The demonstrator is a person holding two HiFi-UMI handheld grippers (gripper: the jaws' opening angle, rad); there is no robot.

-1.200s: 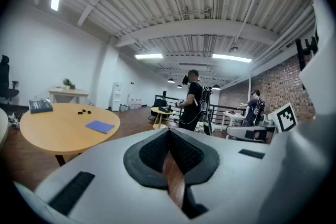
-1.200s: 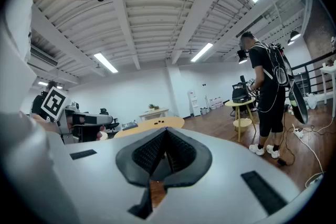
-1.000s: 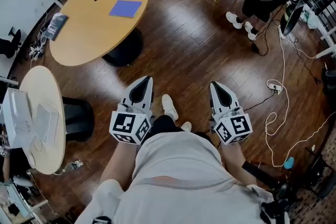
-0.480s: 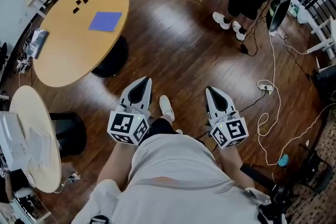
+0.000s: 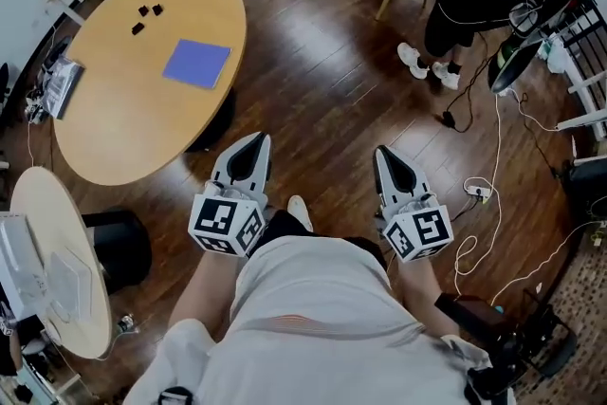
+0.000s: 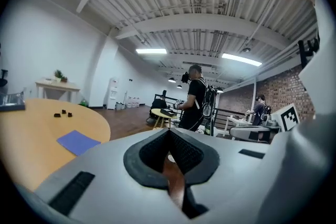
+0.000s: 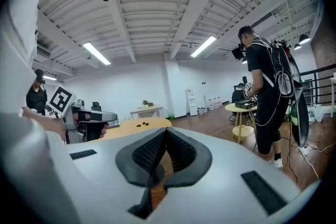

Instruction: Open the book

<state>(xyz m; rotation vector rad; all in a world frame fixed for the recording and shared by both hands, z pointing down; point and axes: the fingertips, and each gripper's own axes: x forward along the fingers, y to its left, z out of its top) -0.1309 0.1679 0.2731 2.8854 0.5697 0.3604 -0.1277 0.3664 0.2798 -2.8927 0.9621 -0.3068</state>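
change: round table (image 5: 114, 123) with blue book (image 5: 197, 64) sits nearer than before | left gripper (image 5: 252, 143): jaws together, empty | right gripper (image 5: 385, 155): jaws together, empty

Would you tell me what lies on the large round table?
A blue book, three small black pieces and a dark item near the rim; anything beneath the book is hidden.

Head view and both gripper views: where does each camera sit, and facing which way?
Head view: on the person's head, steeply down at round table, blue book; torso, left gripper, right gripper show.
Left gripper view: on the left gripper, level past its shut jaws toward table and book.
Right gripper view: on the right gripper, level past its shut jaws; left gripper at left.
Shared: both gripper views show the standing person.
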